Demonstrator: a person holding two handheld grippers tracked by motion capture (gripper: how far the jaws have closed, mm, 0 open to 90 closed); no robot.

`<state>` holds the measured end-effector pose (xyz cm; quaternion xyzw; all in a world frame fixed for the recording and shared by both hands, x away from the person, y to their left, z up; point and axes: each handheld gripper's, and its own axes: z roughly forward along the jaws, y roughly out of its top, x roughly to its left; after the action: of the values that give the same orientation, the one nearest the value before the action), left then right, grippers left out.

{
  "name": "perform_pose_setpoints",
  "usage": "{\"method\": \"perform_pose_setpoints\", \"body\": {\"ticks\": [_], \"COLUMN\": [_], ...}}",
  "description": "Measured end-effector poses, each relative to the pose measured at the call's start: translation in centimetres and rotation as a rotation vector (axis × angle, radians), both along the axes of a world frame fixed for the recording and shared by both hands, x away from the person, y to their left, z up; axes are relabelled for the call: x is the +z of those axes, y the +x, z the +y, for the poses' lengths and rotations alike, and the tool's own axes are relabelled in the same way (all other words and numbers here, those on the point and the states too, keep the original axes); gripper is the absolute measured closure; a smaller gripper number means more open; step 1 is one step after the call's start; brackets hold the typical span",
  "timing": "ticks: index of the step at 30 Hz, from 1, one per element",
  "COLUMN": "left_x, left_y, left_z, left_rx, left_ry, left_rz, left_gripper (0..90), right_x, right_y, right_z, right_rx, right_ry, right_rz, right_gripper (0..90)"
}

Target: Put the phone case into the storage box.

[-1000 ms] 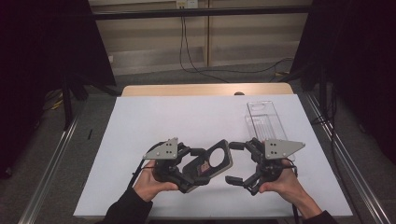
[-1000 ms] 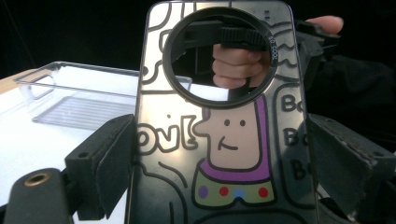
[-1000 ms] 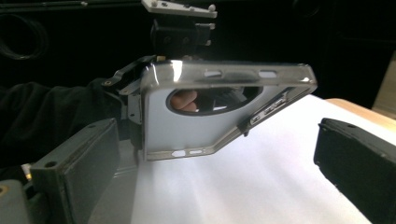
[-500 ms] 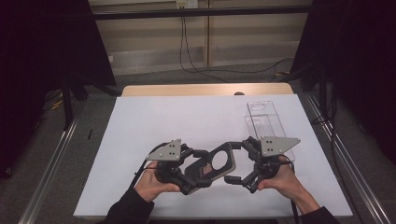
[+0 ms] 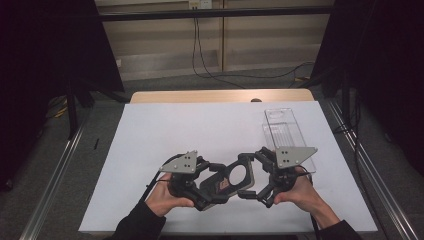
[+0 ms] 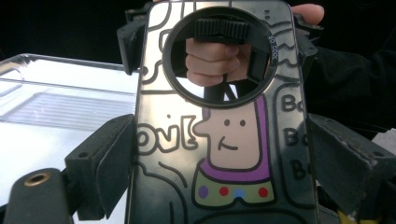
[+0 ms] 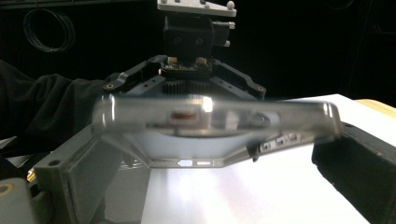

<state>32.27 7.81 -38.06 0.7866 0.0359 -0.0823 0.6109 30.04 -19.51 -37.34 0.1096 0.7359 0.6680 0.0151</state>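
Phone case [image 5: 234, 176]: clear case with a black ring and cartoon print, held above the white table cover [image 5: 200, 130], near its front edge, between both grippers.
Left gripper [image 5: 212, 186]: jaws stood wide, one on each long edge of the case; in the left gripper view the case [image 6: 224, 140] sat between them, the left-hand pad right at the edge. Clamped on the case as far as I could tell.
Right gripper [image 5: 252, 175]: in the right gripper view the case [image 7: 215, 116] ran edge-on across the jaw gap. Left-hand jaw was at the case's end, right-hand jaw sat just under the other end. Contact was not clear, so I couldn't tell whether it gripped.
Hidden: lower part of the case was cut off at the bottom of the left gripper view; its top corners were covered by the right gripper's body there. From the high view, grey plates and linkages covered most of the case, so just the ring end showed.
Hard to read: right gripper view was blurred on the near rim; ports and cutouts were smeared.
Text: print lettering was cut by the case edges, not legible as words.
Long axis: ran roughly left to right across the table in the high view, slightly tilted, ring end toward the right gripper.
Facing: printed back faced the left gripper's camera.
Clear tray [image 5: 285, 135]: lay on the cover behind the right hand [image 5: 300, 192], apart from the case.
Left hand [image 5: 167, 197]: wrapped its gripper's handle.
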Motion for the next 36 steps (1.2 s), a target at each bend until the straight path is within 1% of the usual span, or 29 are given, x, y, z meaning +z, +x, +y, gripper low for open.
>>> {"method": "perform_pose_setpoints", "body": {"ticks": [3,5,7,9,10,15,23,26,29,30,32,33,35,36], "left_x": [-0.01,-0.02,-0.08,-0.12,-0.12,-0.10,-0.24,-0.28,-0.34,-0.43,-0.57,-0.62,-0.66,-0.67], "left_y": [-0.08,-0.08,-0.06,-0.07,-0.10,-0.08,0.05,0.19,0.25,0.26,0.17,0.15,0.06,0.02], "left_z": [-0.15,-0.18,-0.22,-0.27,-0.29,-0.25,-0.23,-0.21,-0.24,-0.28,-0.32,-0.36,-0.46,-0.50], "left_rx": [-0.008,-0.011,-0.015,-0.020,-0.017,-0.020,-0.022,-0.015,-0.012,-0.008,0.021,0.029,0.042,0.052], "left_ry": [-0.001,-0.001,-0.002,0.002,0.002,0.000,0.003,-0.009,-0.001,-0.006,-0.009,-0.004,0.006,0.016], "left_rz": [0.001,0.002,0.011,0.009,0.005,0.012,0.001,0.007,0.006,0.012,0.003,-0.008,-0.014,-0.023], "left_gripper": [12.3,12.3,12.3,12.3,12.3,12.2,12.2,11.7,11.5,11.2,10.2,9.9,8.9,6.8], "right_x": [0.00,-0.02,-0.01,-0.02,-0.04,-0.02,-0.09,-0.04,-0.01,-0.03,-0.07,-0.09,-0.16,-0.18], "right_y": [-0.02,-0.04,-0.07,-0.08,-0.10,-0.17,-0.06,-0.04,-0.04,-0.04,-0.01,0.03,0.12,0.14], "right_z": [0.16,0.17,0.16,0.19,0.22,0.20,0.17,0.13,0.18,0.20,0.21,0.21,0.19,0.18], "right_rx": [0.006,0.016,0.016,0.024,0.028,0.043,0.051,0.041,0.035,0.033,0.025,0.021,0.020,0.017], "right_ry": [-0.002,-0.002,-0.002,-0.005,-0.006,0.000,-0.010,-0.006,-0.011,-0.014,-0.018,-0.020,-0.024,-0.026], "right_rz": [0.002,0.000,-0.002,-0.003,-0.001,-0.003,0.004,0.000,0.001,0.003,0.003,0.002,0.006,0.005], "right_gripper": [0.6,1.9,2.4,2.9,3.9,7.9,10.1,10.4,10.7,10.8,11.2,11.4,11.6,11.7]}}
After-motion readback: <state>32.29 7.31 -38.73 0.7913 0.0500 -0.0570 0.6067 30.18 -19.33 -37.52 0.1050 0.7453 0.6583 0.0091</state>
